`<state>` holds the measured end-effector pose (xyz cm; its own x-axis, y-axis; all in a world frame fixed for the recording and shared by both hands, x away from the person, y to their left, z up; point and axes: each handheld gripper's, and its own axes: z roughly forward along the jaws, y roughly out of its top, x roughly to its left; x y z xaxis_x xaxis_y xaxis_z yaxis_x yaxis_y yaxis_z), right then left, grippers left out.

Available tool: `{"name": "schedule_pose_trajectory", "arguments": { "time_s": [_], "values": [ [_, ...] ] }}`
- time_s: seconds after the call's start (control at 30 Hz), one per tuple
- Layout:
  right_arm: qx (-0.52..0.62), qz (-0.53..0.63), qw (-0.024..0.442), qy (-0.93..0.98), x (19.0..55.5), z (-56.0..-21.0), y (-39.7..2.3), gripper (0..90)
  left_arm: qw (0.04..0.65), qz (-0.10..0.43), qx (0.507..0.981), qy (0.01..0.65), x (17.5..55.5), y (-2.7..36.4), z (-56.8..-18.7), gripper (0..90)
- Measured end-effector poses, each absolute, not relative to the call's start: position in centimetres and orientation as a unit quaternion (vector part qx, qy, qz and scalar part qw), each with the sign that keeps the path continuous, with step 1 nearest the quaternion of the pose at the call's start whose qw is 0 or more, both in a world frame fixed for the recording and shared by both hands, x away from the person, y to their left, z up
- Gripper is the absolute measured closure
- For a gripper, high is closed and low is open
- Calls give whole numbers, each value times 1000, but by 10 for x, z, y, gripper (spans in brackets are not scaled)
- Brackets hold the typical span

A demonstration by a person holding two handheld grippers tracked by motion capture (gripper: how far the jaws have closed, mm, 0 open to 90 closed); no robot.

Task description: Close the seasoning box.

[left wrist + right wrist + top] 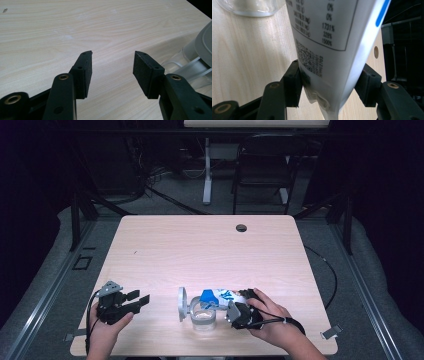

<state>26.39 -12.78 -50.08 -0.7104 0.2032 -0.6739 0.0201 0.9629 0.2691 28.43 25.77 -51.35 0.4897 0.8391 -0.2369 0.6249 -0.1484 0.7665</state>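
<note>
Lying level in the right claw (235,312), white pouch (222,297), blue cap toward jar (204,319); left claw (141,301) wide, empty.

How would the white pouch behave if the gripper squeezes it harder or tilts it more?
The white pouch looks soft: its crimped end is wrinkled between the right gripper pads, so it would probably buckle. Its glossy film may slip. Held at one end over the clear jar, it likely sags.
</note>
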Motion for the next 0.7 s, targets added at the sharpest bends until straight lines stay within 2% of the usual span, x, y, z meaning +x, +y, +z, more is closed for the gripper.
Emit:
{"name": "schedule_pose_trajectory", "arguments": {
  "time_s": [0.7],
  "values": [
    [40, 89, 404, 910, 262, -498, -125, 459, 433, 126, 745, 491, 285, 258, -514, 499]
  ]
}}
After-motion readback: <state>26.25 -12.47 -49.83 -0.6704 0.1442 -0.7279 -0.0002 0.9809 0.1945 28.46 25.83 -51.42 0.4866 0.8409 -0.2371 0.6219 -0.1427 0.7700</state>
